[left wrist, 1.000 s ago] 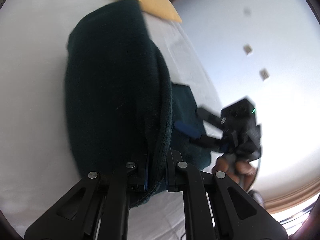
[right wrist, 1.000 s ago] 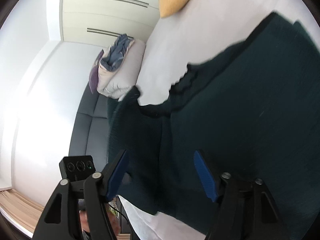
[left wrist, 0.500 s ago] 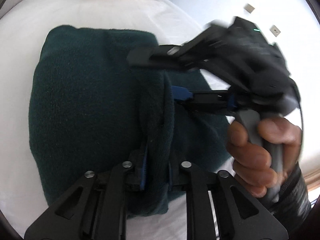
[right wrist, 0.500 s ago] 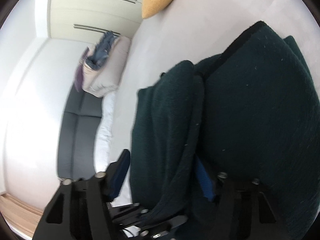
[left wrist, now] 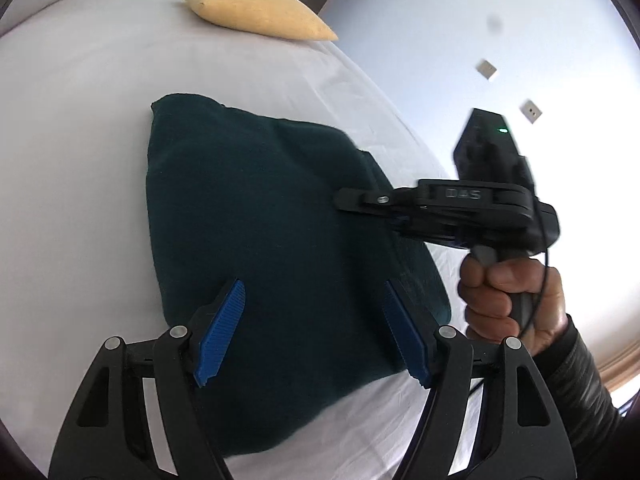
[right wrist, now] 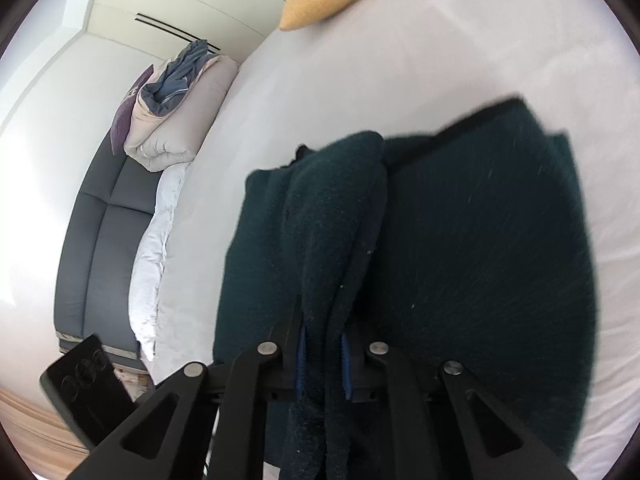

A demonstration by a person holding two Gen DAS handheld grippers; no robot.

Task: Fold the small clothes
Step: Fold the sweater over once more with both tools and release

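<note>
The letters "DAS" stand in relief on the black body of the right tongs (left wrist: 362, 200).

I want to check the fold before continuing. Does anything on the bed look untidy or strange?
Nothing is damaged. Only the dark green garment is uneven: a bunched ridge stands up along its side, where the right gripper is closing on it.

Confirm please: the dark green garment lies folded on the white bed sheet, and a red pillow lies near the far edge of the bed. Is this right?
Not entirely. The pillow is yellow, not red; the left wrist view shows this clearly. The rest stands: the dark green garment lies folded on the white bed sheet, and the pillow lies near the bed's far edge.
</note>
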